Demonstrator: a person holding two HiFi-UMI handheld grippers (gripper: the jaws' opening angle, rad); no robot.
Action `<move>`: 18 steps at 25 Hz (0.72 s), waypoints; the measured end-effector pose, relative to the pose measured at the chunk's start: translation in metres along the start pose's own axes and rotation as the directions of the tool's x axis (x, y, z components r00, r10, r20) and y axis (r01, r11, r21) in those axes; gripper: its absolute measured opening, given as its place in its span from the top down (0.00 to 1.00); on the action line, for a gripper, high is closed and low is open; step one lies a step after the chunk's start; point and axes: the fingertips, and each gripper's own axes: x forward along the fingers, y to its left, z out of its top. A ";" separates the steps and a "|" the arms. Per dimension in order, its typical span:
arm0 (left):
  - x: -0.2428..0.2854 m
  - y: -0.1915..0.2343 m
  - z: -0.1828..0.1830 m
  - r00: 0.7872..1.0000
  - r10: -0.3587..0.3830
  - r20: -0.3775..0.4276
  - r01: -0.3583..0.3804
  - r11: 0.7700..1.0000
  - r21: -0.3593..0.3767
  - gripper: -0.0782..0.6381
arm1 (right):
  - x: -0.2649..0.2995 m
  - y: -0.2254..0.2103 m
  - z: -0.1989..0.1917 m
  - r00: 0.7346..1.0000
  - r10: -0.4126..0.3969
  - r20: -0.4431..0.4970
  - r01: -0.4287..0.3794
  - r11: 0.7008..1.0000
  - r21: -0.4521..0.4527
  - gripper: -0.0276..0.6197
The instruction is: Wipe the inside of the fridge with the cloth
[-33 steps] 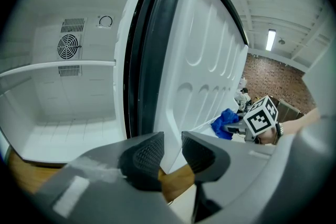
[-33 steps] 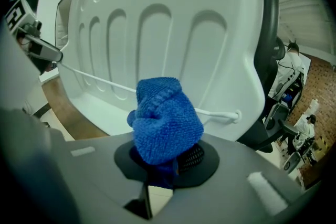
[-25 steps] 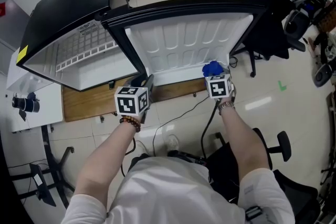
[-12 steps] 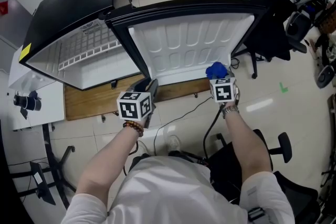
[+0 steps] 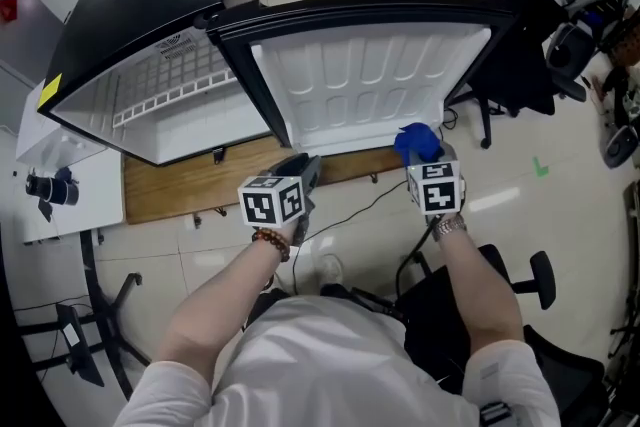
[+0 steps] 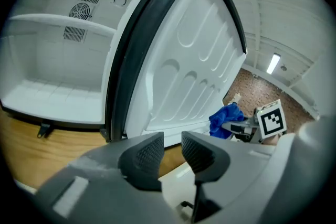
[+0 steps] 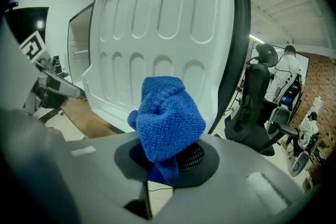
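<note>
The small black fridge (image 5: 130,25) stands wide open, its white inside (image 5: 180,120) to the left of its ribbed white door liner (image 5: 370,75). My right gripper (image 5: 424,160) hovers in front of the door's lower edge, shut on a bunched blue cloth (image 5: 414,139). That cloth (image 7: 168,115) fills the right gripper view, just short of the liner (image 7: 163,44). My left gripper (image 5: 303,167) hangs near the door's hinge edge, open, with nothing between its ribbed pads (image 6: 144,157). In the left gripper view I see the fridge's inside (image 6: 52,92), the liner (image 6: 189,71) and the cloth (image 6: 223,119).
The fridge rests on a wooden board (image 5: 200,185). Cables (image 5: 350,220) trail over the tiled floor below the grippers. Black office chairs (image 5: 520,45) crowd the right side, another (image 5: 500,305) stands by my right arm. A white table (image 5: 55,195) sits at the left. A person (image 7: 287,73) stands far right.
Both grippers have drawn back from the open door toward me. The left one has also slid right and rolled a little. The blue cloth stays in the right jaws.
</note>
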 end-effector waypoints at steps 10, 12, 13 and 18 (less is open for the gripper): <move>0.037 0.010 -0.008 0.994 -0.063 0.092 0.090 0.941 -0.326 0.72 | -0.031 0.037 0.034 0.977 0.149 0.154 -0.111 0.967 -0.231 0.86; 0.040 0.014 -0.006 0.991 -0.061 0.122 0.102 0.925 -0.365 0.72 | -0.032 0.045 0.036 0.968 0.187 0.167 -0.140 0.956 -0.259 0.86; 0.042 0.016 -0.005 0.989 -0.060 0.138 0.109 0.917 -0.384 0.72 | -0.032 0.049 0.038 0.964 0.203 0.171 -0.153 0.952 -0.266 0.86; 0.047 0.018 0.002 0.974 -0.065 0.217 0.160 0.876 -0.455 0.69 | -0.031 0.066 0.040 0.949 0.258 0.181 -0.191 0.928 -0.319 0.86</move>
